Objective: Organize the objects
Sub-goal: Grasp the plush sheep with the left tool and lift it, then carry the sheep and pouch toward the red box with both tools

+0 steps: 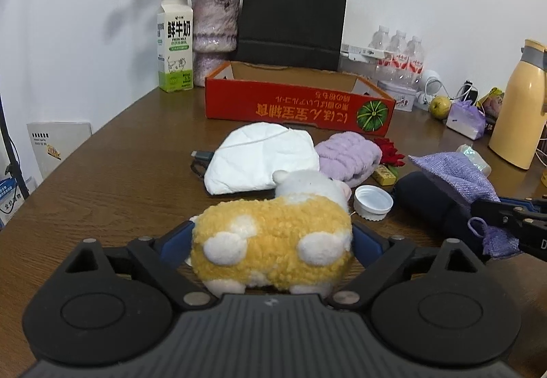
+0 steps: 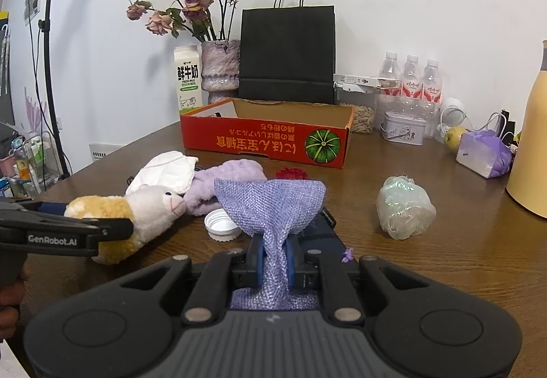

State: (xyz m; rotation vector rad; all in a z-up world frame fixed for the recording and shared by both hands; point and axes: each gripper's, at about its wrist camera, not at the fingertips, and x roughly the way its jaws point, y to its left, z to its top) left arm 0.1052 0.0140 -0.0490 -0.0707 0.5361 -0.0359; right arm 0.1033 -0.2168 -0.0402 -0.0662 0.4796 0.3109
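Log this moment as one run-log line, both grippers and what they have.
left gripper: around plush sheep, grip unclear | right gripper: shut on purple mesh pouch | red box: nothing visible inside

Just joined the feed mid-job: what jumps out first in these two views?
The yellow-and-white plush sheep sits between the wide jaws of the left hand-held gripper. The right hand-held gripper is clamped on a lilac mesh pouch. Behind both, the red cardboard box lies open on the wooden table.
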